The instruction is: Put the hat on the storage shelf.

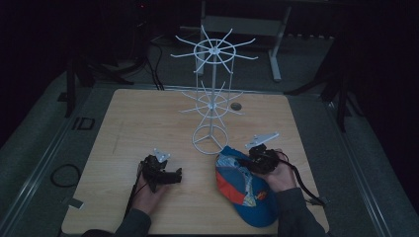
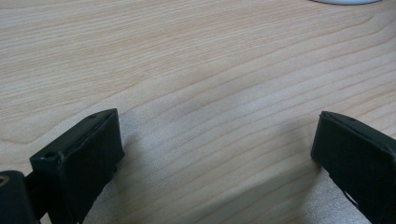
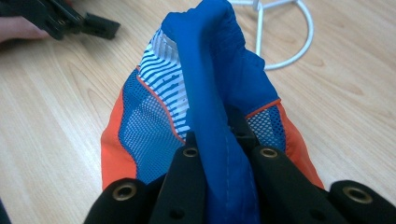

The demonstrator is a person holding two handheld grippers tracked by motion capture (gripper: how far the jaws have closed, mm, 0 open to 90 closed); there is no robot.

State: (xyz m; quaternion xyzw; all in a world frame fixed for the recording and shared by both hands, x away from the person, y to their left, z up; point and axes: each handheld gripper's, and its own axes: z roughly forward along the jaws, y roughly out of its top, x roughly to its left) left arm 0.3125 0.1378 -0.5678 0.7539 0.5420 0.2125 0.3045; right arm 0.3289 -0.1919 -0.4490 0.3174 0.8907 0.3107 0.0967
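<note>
— What lay on the wooden table (image 1: 148,118)?
— Near right, the blue-and-orange cap (image 1: 244,190), its fabric pinched in the right gripper (image 1: 257,160), jaws clamped on it. Near left, the left gripper (image 1: 165,174) rested, jaws apart and empty.
— And beyond?
— The white wire rack (image 1: 212,89) stood mid-table; the far half was bare, the room dark. The right gripper view showed the cap's mesh.
</note>
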